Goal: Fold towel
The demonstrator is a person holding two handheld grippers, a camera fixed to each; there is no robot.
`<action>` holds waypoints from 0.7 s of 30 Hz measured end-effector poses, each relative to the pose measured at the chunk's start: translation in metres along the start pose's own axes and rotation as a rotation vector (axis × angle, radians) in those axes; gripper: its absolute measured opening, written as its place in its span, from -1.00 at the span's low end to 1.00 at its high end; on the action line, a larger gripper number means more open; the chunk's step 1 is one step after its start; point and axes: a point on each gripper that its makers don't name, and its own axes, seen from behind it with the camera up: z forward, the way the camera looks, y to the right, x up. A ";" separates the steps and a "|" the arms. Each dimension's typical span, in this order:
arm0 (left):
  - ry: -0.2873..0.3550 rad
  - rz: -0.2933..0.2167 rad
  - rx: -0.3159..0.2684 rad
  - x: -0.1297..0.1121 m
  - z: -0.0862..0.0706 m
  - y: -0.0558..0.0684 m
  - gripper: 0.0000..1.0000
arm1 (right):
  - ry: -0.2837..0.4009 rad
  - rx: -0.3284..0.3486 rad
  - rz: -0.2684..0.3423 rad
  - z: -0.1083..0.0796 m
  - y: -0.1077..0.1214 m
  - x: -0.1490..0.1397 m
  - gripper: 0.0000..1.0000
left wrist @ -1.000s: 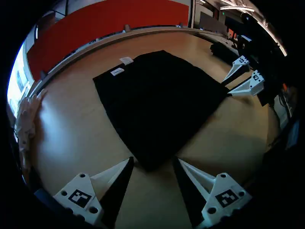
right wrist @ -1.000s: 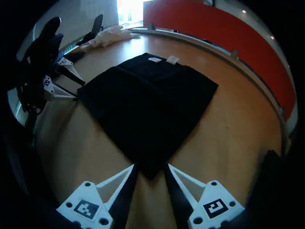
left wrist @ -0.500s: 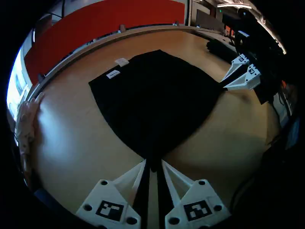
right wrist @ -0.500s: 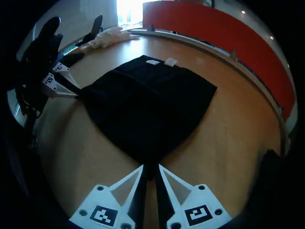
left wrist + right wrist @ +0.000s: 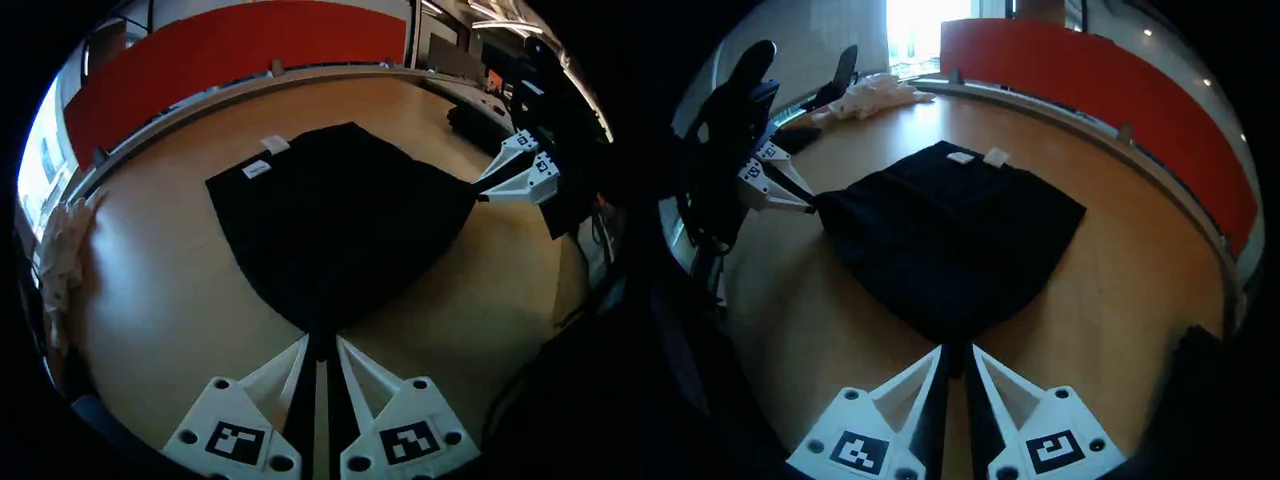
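While I held both, left gripper was pinched tight on a corner of the black towel, right gripper clamped on another corner, towel spread on the wooden table, white tags at its far edge.

The towel is black, the table tan wood, the wall red.

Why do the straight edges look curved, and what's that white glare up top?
Left gripper view: the fisheye lens bends the table edge and red wall into arcs; the black towel is too dark to show folds. Right gripper view: the window is blown out white and throws a pale sheen on the table near it.
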 end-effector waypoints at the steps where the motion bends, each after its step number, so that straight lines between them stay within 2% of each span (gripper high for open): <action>1: 0.007 -0.004 0.004 0.003 -0.003 -0.001 -0.84 | 0.008 -0.002 0.001 -0.002 0.000 0.004 -0.75; 12: 0.068 -0.032 0.035 0.036 -0.043 -0.005 -0.84 | 0.101 -0.024 0.012 -0.035 0.002 0.046 -0.76; 21: 0.092 -0.038 0.050 0.058 -0.069 -0.008 -0.84 | 0.147 -0.024 0.014 -0.066 -0.001 0.071 -0.76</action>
